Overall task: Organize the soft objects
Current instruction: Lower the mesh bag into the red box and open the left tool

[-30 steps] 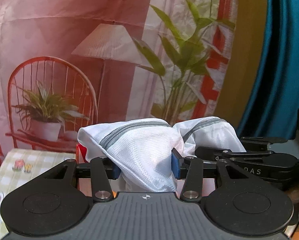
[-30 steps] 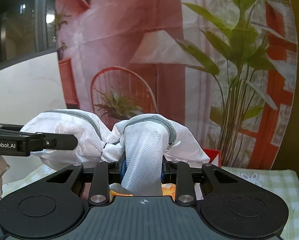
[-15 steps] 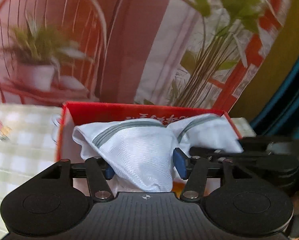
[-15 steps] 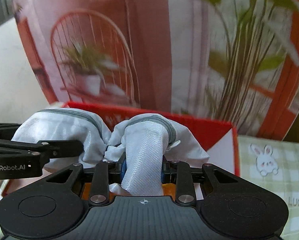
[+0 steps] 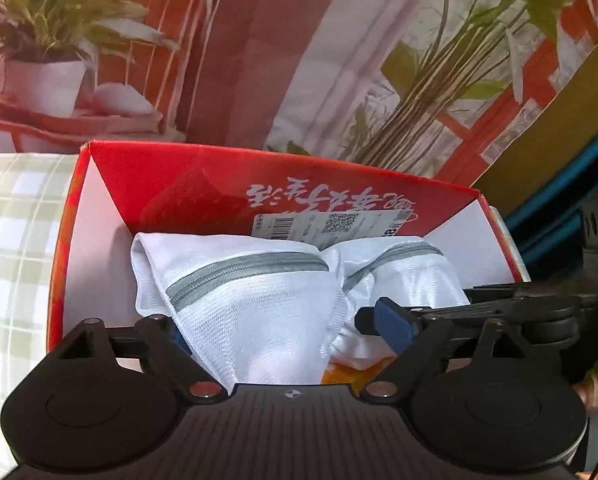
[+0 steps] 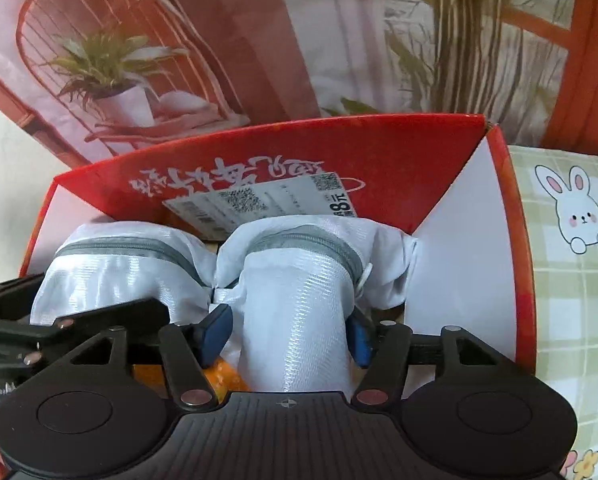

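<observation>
A white mesh bag (image 5: 255, 300) with a grey zipper rests inside a red cardboard box (image 5: 259, 158), on top of something orange (image 5: 351, 374). My left gripper (image 5: 285, 328) straddles the bag's left bulge. Its jaws are opening, and the right pad stands clear of the mesh. In the right wrist view the same bag (image 6: 299, 300) sits in the box (image 6: 259, 134). My right gripper (image 6: 287, 332) has its jaws opening around the right bulge, blue pads loosely beside it. Each view shows the other gripper's fingers at its edge.
A white barcode label (image 6: 259, 200) lies against the box's far red wall. A green checked cloth with a rabbit print (image 6: 579, 216) covers the surface on both sides of the box. A printed backdrop of a chair and plants (image 5: 219, 60) hangs behind it.
Both grippers came down and tipped forward, carrying the bag from mid-air into the red box. Both sets of jaws widened and the pads let go of the mesh.
</observation>
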`<state>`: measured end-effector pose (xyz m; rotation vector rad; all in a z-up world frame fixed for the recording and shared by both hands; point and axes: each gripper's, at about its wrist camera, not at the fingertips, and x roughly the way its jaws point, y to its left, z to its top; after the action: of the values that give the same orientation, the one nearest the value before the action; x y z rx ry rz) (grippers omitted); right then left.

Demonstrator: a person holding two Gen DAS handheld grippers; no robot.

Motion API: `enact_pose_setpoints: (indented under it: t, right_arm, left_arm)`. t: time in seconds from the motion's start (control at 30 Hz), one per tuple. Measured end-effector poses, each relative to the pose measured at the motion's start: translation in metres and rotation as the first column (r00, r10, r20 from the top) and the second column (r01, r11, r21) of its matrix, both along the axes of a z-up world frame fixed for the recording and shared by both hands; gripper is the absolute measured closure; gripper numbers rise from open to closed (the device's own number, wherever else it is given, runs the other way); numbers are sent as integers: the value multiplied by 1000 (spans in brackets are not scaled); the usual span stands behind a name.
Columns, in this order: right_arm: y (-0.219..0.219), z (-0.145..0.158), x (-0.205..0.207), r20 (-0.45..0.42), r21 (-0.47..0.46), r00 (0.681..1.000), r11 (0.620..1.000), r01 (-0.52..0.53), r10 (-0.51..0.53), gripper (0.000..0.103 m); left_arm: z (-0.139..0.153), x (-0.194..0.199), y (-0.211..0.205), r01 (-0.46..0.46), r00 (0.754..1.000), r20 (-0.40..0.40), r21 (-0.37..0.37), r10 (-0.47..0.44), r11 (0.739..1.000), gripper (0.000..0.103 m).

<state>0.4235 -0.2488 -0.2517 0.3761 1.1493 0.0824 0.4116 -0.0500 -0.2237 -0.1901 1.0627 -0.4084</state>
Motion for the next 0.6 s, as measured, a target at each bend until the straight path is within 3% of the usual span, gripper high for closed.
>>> enact_pose_setpoints:
  t: [0.33,0.43,0.6]
  right_arm:
    - [-7,-2,-1,-4,48,1000,998,27,-26,39]
    - [-10,11,-6,46,44,998,998,34,-36,39]
    - [0,43,-19,109,-17,994,1000,-2,4,14]
  left_arm:
    - [2,-2,5,-29,999,11,-51,30,998,14]
    - [12,-4,8,-56,998,24,-64,57,996,14]
    - [39,-16,9,-107,991,73,-68,112,992,6]
